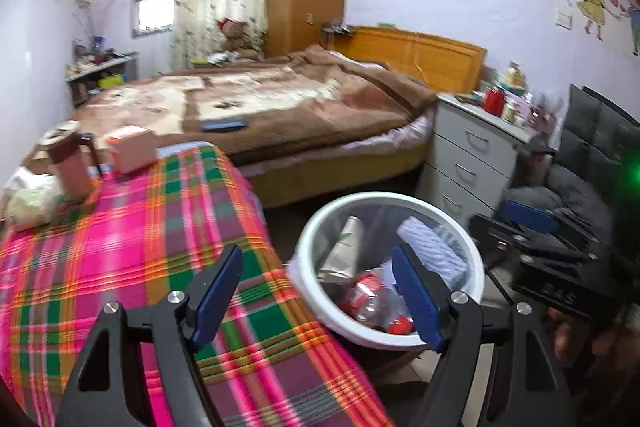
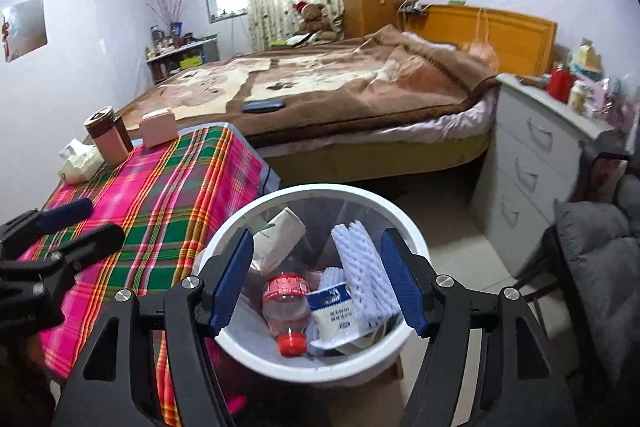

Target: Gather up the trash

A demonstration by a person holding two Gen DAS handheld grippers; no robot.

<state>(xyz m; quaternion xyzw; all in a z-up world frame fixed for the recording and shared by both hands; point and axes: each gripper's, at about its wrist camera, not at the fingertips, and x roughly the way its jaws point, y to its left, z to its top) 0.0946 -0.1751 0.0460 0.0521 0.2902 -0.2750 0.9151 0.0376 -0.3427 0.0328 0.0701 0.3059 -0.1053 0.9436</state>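
- Presently, the left gripper [image 1: 316, 299] hangs with its jaws spread wide and nothing between them, one blue pad over the plaid cloth, the other over the bin's rim.
- Right gripper [image 2: 318, 285]: jaws likewise wide apart and empty, poised directly above the bin's mouth.
- White round trash bin [image 2: 240, 355]: stands on the floor, just beside the corner of the desk [image 2: 168, 187], which wears a pink, green and orange plaid cloth.
- Bin contents, seen from the right wrist view: a clear plastic bottle [image 2: 286, 303] with a red cap and red label, lying neck toward the camera; a small white packet with blue print [image 2: 334, 317] touching the bottle's side; white foam netting [image 2: 360, 267] leaning against the far right wall; a crumpled pale carton [image 2: 278, 239] against the far left wall.
- Desk, far end: a brown-and-pink lidded cup [image 2: 106, 139], a pink box [image 2: 159, 127] near it, and a soft white packet [image 2: 78, 163] beside the cup.
- Bed [image 2: 320, 83] with a brown blanket lies beyond the desk; a dark flat case [image 2: 263, 105] rests on the blanket.
- White chest of drawers [image 2: 532, 155] stands to the right of the bed, its top crowded with small items too blurred to name.
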